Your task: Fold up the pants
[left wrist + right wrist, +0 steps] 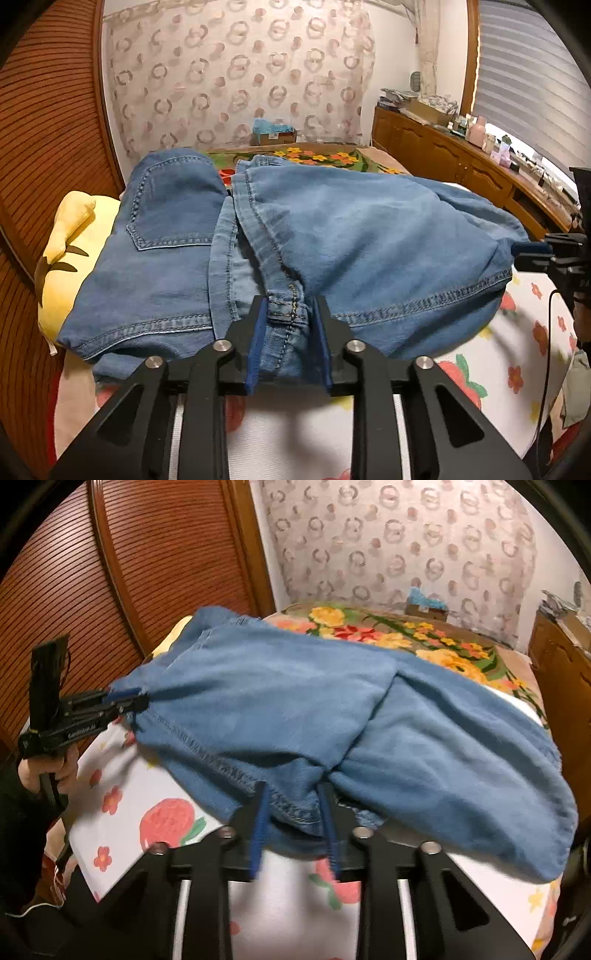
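Flowered bedding covers the bed [480, 373] under me, with a slatted wooden headboard [48, 122] on one side, a ring-patterned curtain [236, 74] at the back and a wooden dresser [454, 162] along the other side. The pants [332, 236], blue denim, lie across the bed, partly over a yellow pillow [70, 236].

My left gripper [290, 325] is clenched on a bunched, seamed stretch of the hem edge; the blue pads press the cloth from both sides. My right gripper [295, 812] grasps another gathered bit of the same hem line further along, and the fabric sits between its fingers in the same way. In the right wrist view the left one shows at the far end of that stitched edge.

As I judge it, the fold is in hand but not finished. The held edge is lifted off the bedding and the cloth billows between my two grips, while the seat with its back pocket [162, 218] lies flat beyond. What is left, I think, is to carry this edge over the flat part, lay it down evenly, let go and smooth it, perhaps with one more fold after that.
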